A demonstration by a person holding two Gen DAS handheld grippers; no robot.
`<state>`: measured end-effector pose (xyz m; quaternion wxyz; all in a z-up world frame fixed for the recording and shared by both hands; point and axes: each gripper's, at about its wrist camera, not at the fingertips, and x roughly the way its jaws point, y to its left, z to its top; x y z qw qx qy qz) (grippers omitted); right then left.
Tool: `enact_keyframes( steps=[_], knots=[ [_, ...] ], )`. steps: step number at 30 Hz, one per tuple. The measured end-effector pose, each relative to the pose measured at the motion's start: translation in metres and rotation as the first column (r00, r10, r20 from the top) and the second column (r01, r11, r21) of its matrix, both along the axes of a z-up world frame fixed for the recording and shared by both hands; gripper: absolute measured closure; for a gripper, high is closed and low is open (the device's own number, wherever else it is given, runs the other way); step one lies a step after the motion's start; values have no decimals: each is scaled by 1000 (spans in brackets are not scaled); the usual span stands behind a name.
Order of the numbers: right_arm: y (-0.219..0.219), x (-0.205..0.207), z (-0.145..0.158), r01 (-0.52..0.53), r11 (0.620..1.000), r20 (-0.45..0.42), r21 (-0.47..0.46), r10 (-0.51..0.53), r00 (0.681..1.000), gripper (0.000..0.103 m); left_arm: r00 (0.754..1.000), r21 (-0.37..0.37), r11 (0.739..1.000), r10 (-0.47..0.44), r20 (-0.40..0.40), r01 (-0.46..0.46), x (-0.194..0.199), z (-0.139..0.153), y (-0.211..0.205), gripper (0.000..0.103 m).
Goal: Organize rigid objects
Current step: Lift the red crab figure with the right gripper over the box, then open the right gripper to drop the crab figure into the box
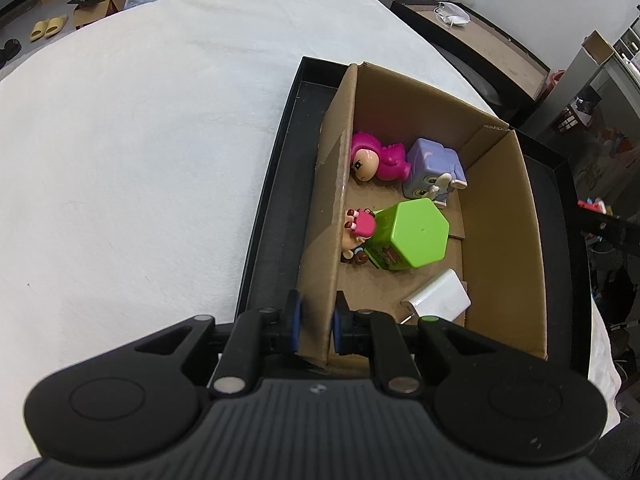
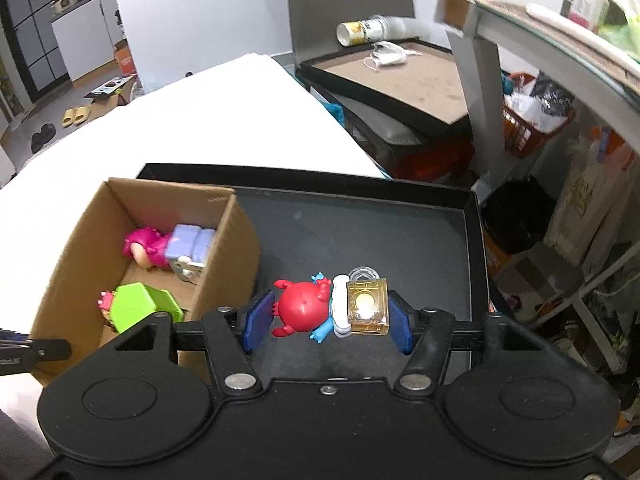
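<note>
Crab toy between right claw pads.

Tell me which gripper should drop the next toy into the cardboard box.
Right. The right gripper already clamps the red crab figure on its amber base beside the brown cardboard box. The left gripper is shut on the box wall, steadying it.

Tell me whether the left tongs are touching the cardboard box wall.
Touching. The left wrist view shows the left tongs shut on the near wall of the cardboard box, one blue pad pressed against each face.
</note>
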<state>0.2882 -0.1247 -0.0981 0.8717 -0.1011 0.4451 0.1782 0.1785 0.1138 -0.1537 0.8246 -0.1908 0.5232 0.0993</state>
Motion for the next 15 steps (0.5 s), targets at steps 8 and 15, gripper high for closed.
enact_keyframes(
  steps=[8, 15],
  knots=[
    [30, -7, 19, -57, 998, 28, -3, 57, 998, 45, 1000, -16, 1000, -3, 8, 3, -2, -1, 4, 88],
    [56, -14, 25, -107, 994, 37, -16, 108, 994, 44, 1000, -22, 1000, -7, 10, 7, -3, -1, 6, 88]
  ],
)
